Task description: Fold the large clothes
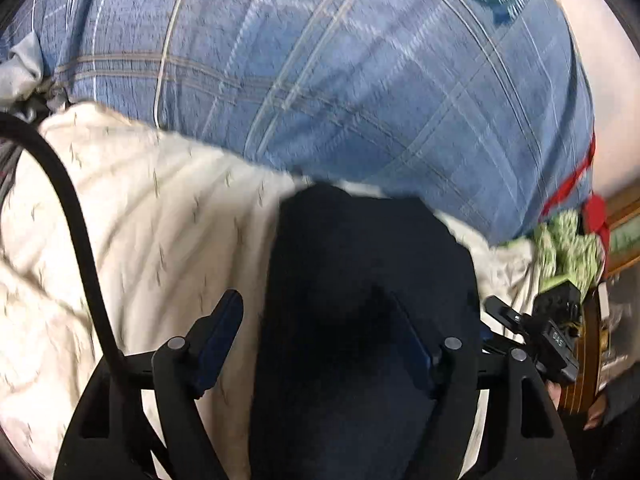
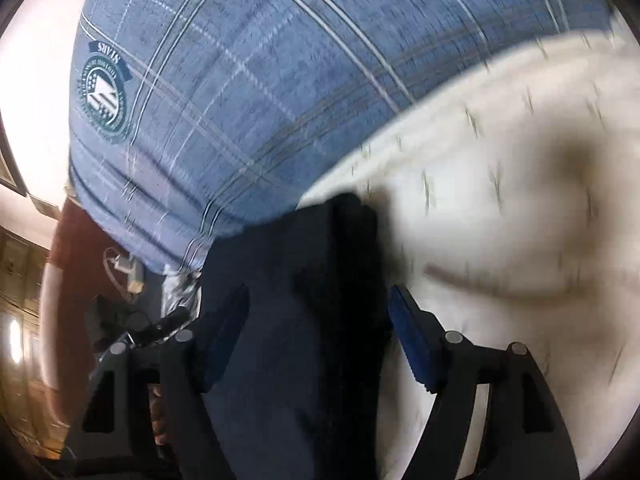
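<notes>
A folded dark navy garment (image 1: pixel 360 280) lies on a cream blanket (image 1: pixel 140 220), its far end near the blue plaid bedcover (image 1: pixel 320 80). My left gripper (image 1: pixel 320 320) hovers over it with its jaws wide apart. The left pad stands clear of the cloth and the right pad overlaps it without pinching. In the right wrist view the same navy garment (image 2: pixel 296 300) runs between the fingers of my right gripper (image 2: pixel 318 320), which is also open. Its right pad is off the cloth, over the cream blanket (image 2: pixel 500 200).
The plaid bedcover (image 2: pixel 260 80) carries a round teal emblem (image 2: pixel 106 100). A black cable (image 1: pixel 76 208) crosses the blanket at the left. Green cloth (image 1: pixel 560 248) and a red strap (image 1: pixel 572 180) lie at the bed's right edge. Wooden furniture (image 2: pixel 20 280) stands beyond.
</notes>
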`<state>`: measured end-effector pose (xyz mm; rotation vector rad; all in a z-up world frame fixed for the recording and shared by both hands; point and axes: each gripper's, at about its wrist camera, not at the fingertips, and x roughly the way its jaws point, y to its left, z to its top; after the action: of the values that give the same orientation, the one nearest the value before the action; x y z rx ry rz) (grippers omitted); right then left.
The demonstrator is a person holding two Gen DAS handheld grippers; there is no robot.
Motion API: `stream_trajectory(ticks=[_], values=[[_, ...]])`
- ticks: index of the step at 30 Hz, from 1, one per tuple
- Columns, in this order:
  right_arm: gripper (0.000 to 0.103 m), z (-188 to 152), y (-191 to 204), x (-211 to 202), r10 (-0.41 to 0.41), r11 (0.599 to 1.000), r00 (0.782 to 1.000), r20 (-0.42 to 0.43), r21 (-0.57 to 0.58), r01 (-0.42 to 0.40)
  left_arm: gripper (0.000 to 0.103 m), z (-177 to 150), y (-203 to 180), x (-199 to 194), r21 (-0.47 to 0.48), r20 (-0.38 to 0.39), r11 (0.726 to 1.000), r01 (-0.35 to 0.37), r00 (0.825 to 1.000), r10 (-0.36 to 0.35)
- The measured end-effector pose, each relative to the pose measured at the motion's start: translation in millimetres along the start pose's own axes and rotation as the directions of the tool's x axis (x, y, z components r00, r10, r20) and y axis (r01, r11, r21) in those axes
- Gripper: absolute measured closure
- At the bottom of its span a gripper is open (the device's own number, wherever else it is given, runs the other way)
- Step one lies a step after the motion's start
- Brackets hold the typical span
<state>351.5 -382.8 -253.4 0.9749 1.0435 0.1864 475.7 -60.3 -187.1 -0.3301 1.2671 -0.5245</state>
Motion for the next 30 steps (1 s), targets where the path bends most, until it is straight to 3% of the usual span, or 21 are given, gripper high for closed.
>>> stream_trajectory(ticks=[3, 5, 7, 11, 12, 14, 17, 19, 21, 22, 24, 25, 26, 28, 30], values=[[0.03, -14, -7, 14, -0.009, 1.0, 0.999, -0.042, 0.018, 0.01, 0.028, -8, 1, 12, -0.017, -0.036, 1.0, 0.026, 0.999, -0.026], [0.031, -11, -16, 21, 0.037, 0.999, 0.998, -0.046, 0.041, -0.036, 0.027, -4, 8, 16, -0.072, -0.042, 0.996, 0.052, 0.998, -0.055], [0.042, -8, -31, 30, 0.121, 0.987, 0.992, -0.044, 0.114, -0.115, 0.027, 7, 12, 26, -0.13, -0.046, 0.986, 0.108, 0.992, -0.115], [0.05, -1, -32, 36, 0.153, 0.983, 0.986, -0.062, 0.111, -0.146, 0.027, 17, 7, 48, -0.133, -0.065, 0.985, 0.109, 0.991, -0.119], [0.056, 0, -31, 39, 0.129, 0.988, 0.989, -0.073, 0.097, -0.122, 0.03, 17, 5, 51, -0.132, -0.066, 0.985, 0.11, 0.991, -0.12], [0.077, 0, -34, 45, 0.152, 0.983, 0.984, -0.089, 0.114, -0.142, 0.054, 19, 4, 52, -0.118, -0.071, 0.987, 0.113, 0.99, -0.122], [0.089, 3, -26, 40, 0.171, 0.983, 0.982, -0.077, 0.084, -0.164, 0.078, 22, 9, 40, -0.159, -0.049, 0.968, 0.192, 0.978, -0.202], [0.09, 12, -2, 32, 0.184, 0.983, 0.982, -0.035, 0.009, -0.184, 0.078, 29, 15, 24, -0.17, 0.014, 0.957, 0.237, 0.971, -0.238], [0.09, 24, 16, 32, 0.199, 0.98, 0.98, -0.002, -0.031, -0.199, 0.078, 34, 28, 17, -0.203, 0.085, 0.948, 0.243, 0.969, -0.23], [0.09, 29, 20, 37, 0.203, 0.978, 0.979, 0.002, -0.041, -0.203, 0.078, 36, 35, 19, -0.214, 0.095, 0.952, 0.219, 0.975, -0.203], [0.089, 29, 18, 54, 0.163, 0.985, 0.986, -0.031, -0.057, -0.165, 0.066, 35, 49, 30, -0.247, 0.061, 0.958, 0.146, 0.989, -0.135], [0.079, 25, 10, 64, 0.123, 0.991, 0.991, -0.056, -0.039, -0.125, 0.056, 34, 59, 37, -0.277, 0.039, 0.949, 0.15, 0.989, -0.145], [0.061, 22, 0, 71, 0.105, 0.994, 0.991, -0.088, 0.001, -0.105, 0.051, 32, 65, 40, -0.307, 0.039, 0.937, 0.166, 0.986, -0.162], [0.054, 19, -9, 68, 0.142, 0.99, 0.984, -0.105, 0.042, -0.138, 0.048, 26, 67, 36, -0.344, 0.048, 0.924, 0.167, 0.986, -0.16], [0.048, 15, -1, 50, 0.132, 0.991, 0.987, -0.087, 0.011, -0.132, 0.039, 19, 55, 29, -0.286, 0.043, 0.95, 0.128, 0.992, -0.12]])
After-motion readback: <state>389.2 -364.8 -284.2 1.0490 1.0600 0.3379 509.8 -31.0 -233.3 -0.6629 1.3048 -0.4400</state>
